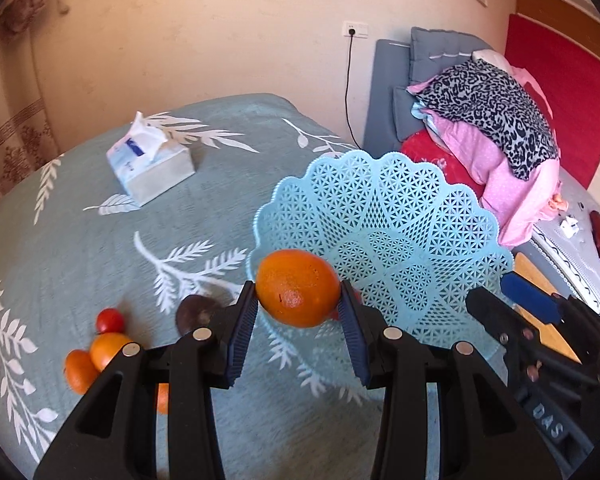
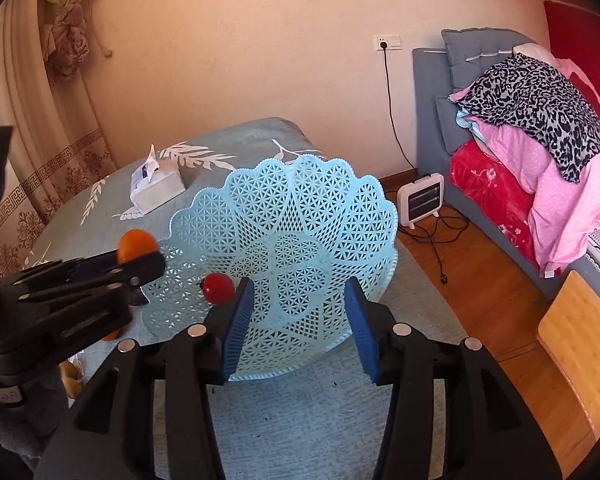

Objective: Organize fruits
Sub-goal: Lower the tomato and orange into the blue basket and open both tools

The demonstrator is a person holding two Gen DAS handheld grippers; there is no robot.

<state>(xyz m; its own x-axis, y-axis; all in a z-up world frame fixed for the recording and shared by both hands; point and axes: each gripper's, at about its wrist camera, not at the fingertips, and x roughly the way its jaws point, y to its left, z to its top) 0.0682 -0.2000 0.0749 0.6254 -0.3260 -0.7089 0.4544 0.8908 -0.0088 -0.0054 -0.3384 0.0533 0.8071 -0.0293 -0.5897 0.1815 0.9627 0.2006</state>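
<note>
Left hand-held gripper point(image 1: 298, 314) clamps 1 orange point(image 1: 297, 288) | right hand-held gripper point(image 2: 298, 326) wide | 1 basket point(image 2: 300, 208)

"DAS" in pale raised letters on right gripper point(image 1: 540, 308) body; nothing else legible.
</note>
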